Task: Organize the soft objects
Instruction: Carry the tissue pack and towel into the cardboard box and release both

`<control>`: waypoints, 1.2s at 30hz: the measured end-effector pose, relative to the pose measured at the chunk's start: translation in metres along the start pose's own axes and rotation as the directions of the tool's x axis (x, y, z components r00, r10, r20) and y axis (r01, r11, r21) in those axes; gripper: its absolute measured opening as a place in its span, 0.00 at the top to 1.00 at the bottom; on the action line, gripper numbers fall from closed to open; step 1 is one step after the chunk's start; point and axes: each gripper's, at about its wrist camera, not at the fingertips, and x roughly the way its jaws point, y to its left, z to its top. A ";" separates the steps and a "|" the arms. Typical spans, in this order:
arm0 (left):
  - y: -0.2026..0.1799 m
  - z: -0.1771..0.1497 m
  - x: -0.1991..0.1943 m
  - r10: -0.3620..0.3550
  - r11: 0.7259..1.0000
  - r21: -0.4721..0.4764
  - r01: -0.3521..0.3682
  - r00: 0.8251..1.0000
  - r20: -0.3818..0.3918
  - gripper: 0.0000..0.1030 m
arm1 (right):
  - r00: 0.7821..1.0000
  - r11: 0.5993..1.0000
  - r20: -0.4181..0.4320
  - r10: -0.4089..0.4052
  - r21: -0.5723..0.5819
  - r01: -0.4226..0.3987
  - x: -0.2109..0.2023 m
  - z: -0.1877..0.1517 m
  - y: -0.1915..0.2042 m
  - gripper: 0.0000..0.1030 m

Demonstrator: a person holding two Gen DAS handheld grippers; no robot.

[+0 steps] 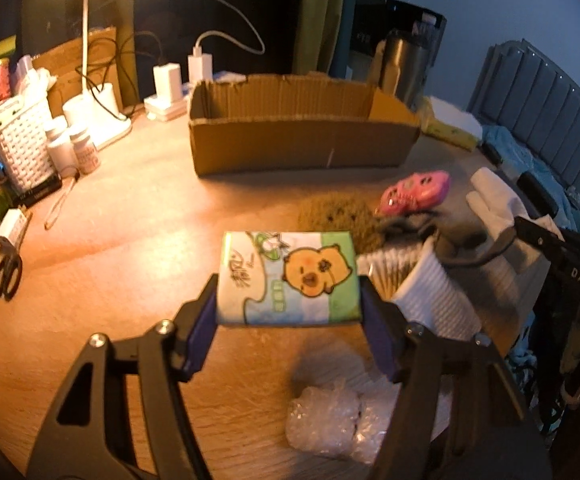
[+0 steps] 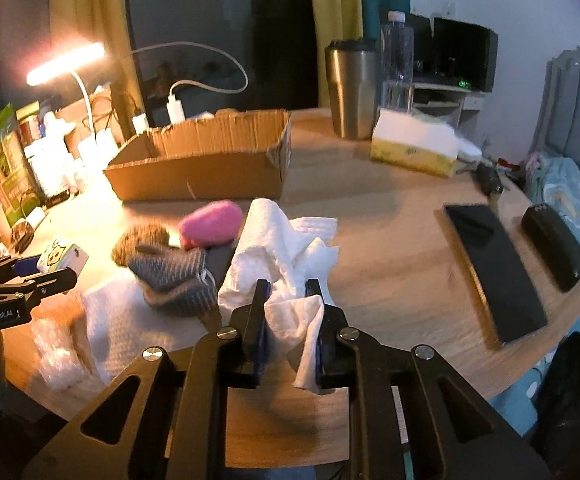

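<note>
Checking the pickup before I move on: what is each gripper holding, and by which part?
Left gripper: the cartoon tissue pack, pinched across its two side edges. Right gripper: the white paper towel, gripped at its near bunched corner.

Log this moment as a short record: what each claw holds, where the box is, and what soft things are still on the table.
left claw: shut on tissue pack, lifted off the table
right claw: shut on white paper towel
box: open cardboard, at the far side of the table; its floor is hidden
still on table: pink toy, grey knit hat, bubble wrap
hard items nearby: phone, steel cup
</note>
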 end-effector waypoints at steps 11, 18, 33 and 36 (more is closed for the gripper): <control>0.005 0.028 -0.023 -0.024 1.000 0.018 0.022 0.995 0.100 0.36 | 0.999 0.999 0.050 0.010 -0.031 -0.008 -0.005 0.033 0.013 0.82; 0.005 0.052 -0.029 -0.028 0.999 0.025 0.025 0.990 0.136 0.36 | 0.996 0.997 0.081 0.044 -0.061 -0.040 -0.003 0.055 0.022 0.82; -0.012 0.105 -0.027 -0.036 0.999 0.037 0.028 0.971 0.235 0.36 | 0.984 0.993 0.150 0.096 -0.075 -0.086 0.012 0.096 0.007 0.82; -0.018 0.114 -0.022 -0.032 0.999 0.039 0.023 0.971 0.237 0.36 | 0.981 0.993 0.161 0.106 -0.077 -0.095 0.016 0.105 0.003 0.82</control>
